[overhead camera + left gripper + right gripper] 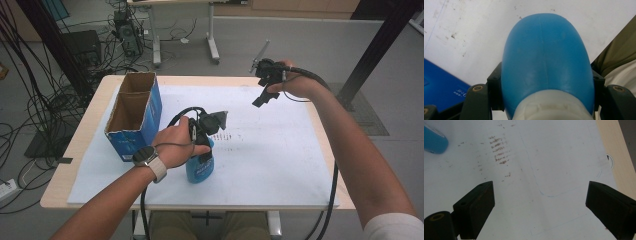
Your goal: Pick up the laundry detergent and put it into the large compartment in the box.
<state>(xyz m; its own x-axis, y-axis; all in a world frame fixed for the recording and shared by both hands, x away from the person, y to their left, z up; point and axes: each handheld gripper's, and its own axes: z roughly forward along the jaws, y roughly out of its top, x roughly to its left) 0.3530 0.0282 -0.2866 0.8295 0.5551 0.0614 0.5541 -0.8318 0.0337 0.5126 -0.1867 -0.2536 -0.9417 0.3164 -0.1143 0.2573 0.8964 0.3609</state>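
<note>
Our left tool [207,131] pinched the blue bottle [546,62] upright; our right tool [539,205] hung spread; boxing [134,112] remained, we judged.

One blue bottle [200,167] stands at about 6 o'clock on the table. One open cardboard box [134,114], with two compartments, sits at about 9 o'clock. Two grippers are present, left [212,121] and right [265,82].

Lab: cable tangles [30,75], electronics box [127,32] (on floor), metal frame posts [385,35].
</note>
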